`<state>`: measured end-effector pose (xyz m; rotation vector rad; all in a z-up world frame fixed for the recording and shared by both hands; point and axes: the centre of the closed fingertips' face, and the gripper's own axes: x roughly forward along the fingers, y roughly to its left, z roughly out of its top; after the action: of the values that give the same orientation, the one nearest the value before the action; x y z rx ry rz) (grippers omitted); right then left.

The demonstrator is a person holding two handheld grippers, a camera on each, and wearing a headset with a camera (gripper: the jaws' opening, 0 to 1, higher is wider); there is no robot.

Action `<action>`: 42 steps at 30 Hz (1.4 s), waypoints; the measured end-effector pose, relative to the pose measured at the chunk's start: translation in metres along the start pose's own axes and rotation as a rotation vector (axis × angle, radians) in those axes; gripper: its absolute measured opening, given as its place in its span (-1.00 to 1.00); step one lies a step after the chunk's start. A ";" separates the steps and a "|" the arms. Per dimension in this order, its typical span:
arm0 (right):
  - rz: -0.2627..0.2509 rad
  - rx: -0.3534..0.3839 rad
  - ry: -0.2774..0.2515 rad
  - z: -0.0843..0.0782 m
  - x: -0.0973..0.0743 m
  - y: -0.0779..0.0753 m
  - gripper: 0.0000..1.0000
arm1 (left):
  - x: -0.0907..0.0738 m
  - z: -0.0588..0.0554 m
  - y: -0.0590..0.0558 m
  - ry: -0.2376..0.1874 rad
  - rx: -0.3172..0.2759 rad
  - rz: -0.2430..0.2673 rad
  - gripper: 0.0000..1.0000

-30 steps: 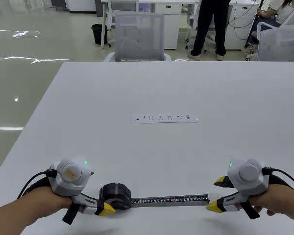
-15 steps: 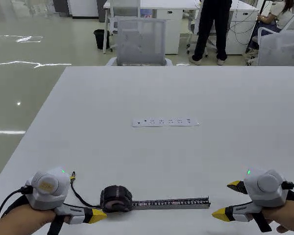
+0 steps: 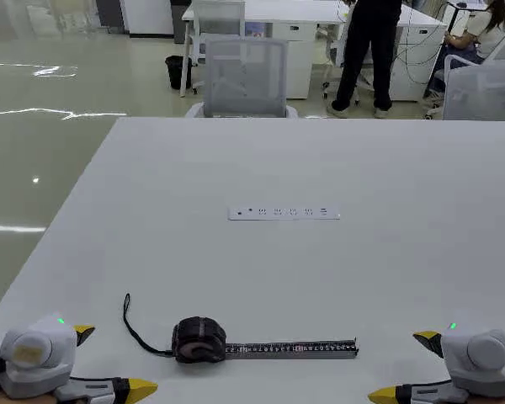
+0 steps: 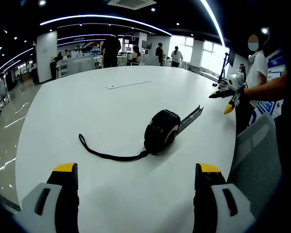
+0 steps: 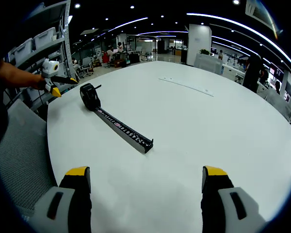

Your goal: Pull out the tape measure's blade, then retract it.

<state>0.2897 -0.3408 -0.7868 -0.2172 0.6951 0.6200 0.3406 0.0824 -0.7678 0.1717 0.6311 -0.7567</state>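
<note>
At 6 o'clock on the desk (image 3: 320, 160), tape measure (image 3: 199, 339), blade (image 3: 295, 347) out toward 3 o'clock, left gripper (image 3: 114, 360) at 7, right gripper (image 3: 402, 366) at 5, jaws wide, empty.

My bench is a broad white table (image 3: 337, 160), with a white power strip (image 3: 284, 214) lying flat near its middle. Past the far edge stands a grey mesh-backed chair (image 3: 246, 74), and there is a second chair (image 3: 484, 91) off to the right. The floor (image 3: 42, 101) is pale and glossy, streaked with reflected light. Behind are white cabinets (image 3: 299, 55), a black bin (image 3: 176, 71), one person standing (image 3: 369, 42) and one person seated (image 3: 480, 21). Long light strips (image 4: 102, 19) cross the dark ceiling, and bright windows (image 4: 203, 51) line one side.
</note>
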 end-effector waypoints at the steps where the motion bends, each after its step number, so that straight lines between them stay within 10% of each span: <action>1: -0.007 0.004 -0.002 -0.001 -0.002 0.000 0.96 | -0.003 0.000 0.001 -0.007 -0.008 0.007 0.98; 7: -0.035 0.005 -0.030 -0.002 -0.015 0.006 1.00 | -0.023 0.000 0.002 -0.090 -0.075 0.035 0.98; 17: -0.083 0.052 -0.084 -0.004 -0.040 0.011 1.00 | -0.039 -0.011 -0.017 -0.108 -0.037 0.035 0.98; 30: -0.077 0.065 -0.063 -0.016 -0.043 0.016 1.00 | -0.039 0.001 -0.012 -0.126 -0.050 0.053 0.98; 42: -0.092 0.080 -0.068 -0.016 -0.045 0.013 1.00 | -0.040 -0.013 -0.011 -0.094 -0.067 0.050 0.98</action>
<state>0.2464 -0.3576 -0.7695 -0.1519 0.6391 0.5087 0.3044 0.1027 -0.7541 0.0897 0.5604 -0.6910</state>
